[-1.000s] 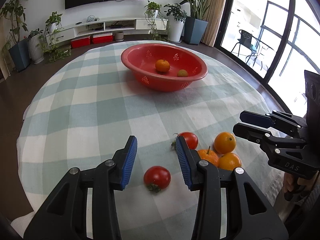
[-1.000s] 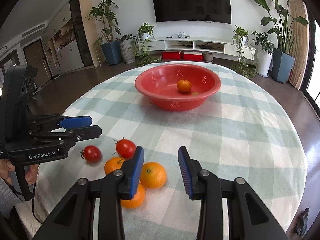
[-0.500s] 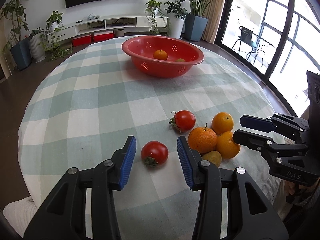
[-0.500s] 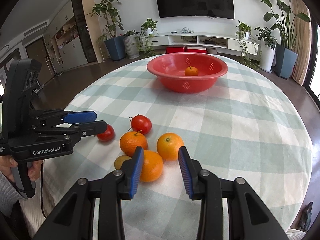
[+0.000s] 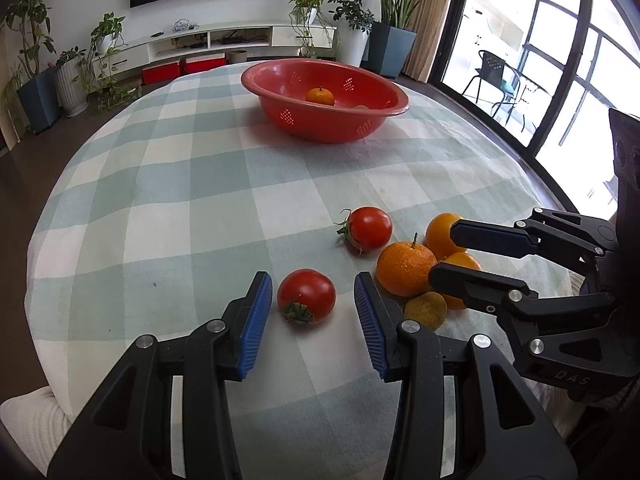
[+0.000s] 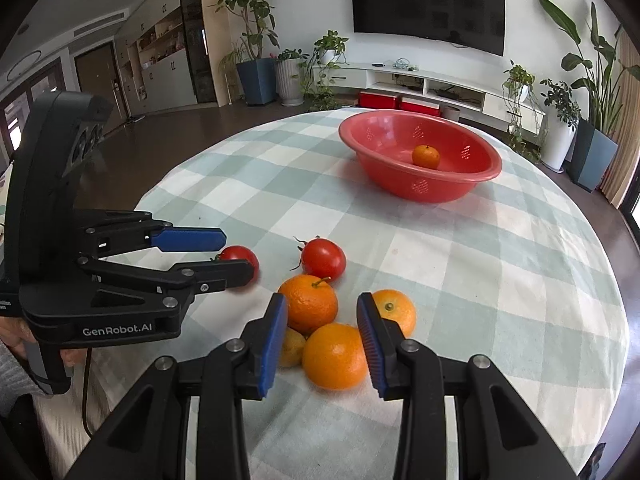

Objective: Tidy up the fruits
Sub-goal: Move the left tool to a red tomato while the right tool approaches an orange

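Observation:
A red tomato lies on the checked cloth between the open fingers of my left gripper, not touched. A second tomato lies beyond it. Three oranges cluster to the right, one with a stem, with a small yellowish fruit. My right gripper is open around the nearest orange, jaws on either side. The stemmed orange and another orange sit just beyond. The red bowl at the far side holds an orange and a small fruit.
The round table's cloth drops off at the near edge. The right gripper reaches in from the right in the left wrist view; the left gripper reaches in from the left in the right wrist view. Plants, TV unit and windows stand beyond.
Both grippers have moved back toward the near edge and lower. The left now brackets the near tomato; the right now brackets the nearest orange. Both stay open.

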Demonstrator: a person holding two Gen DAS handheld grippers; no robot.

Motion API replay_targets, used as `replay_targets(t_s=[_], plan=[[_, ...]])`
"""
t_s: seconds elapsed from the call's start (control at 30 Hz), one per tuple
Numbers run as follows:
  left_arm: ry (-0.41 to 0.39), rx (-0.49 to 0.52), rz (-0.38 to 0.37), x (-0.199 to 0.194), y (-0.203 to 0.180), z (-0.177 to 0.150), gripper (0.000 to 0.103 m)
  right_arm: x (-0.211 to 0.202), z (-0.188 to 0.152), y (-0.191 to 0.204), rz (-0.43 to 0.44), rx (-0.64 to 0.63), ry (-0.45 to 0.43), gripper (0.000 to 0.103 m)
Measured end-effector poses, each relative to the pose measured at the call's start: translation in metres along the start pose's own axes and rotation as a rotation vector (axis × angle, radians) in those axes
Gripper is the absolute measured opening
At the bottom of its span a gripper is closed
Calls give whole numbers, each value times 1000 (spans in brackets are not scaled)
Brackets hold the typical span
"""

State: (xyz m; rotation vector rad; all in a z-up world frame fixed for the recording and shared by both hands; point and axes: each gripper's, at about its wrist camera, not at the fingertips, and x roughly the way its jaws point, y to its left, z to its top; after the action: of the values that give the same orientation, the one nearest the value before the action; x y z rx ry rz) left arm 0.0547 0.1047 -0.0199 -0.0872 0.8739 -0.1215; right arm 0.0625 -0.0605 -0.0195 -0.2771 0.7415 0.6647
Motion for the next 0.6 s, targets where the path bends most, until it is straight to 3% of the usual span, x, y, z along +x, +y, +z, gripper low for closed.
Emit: replay_targets(t_s=[0.2, 0.6], plan=[[3, -4, -9, 3, 2, 0, 41, 16, 7, 7, -9, -46, 42, 45], [17, -15, -3, 9, 8, -3, 41, 30, 10, 15, -15, -91, 95, 45]])
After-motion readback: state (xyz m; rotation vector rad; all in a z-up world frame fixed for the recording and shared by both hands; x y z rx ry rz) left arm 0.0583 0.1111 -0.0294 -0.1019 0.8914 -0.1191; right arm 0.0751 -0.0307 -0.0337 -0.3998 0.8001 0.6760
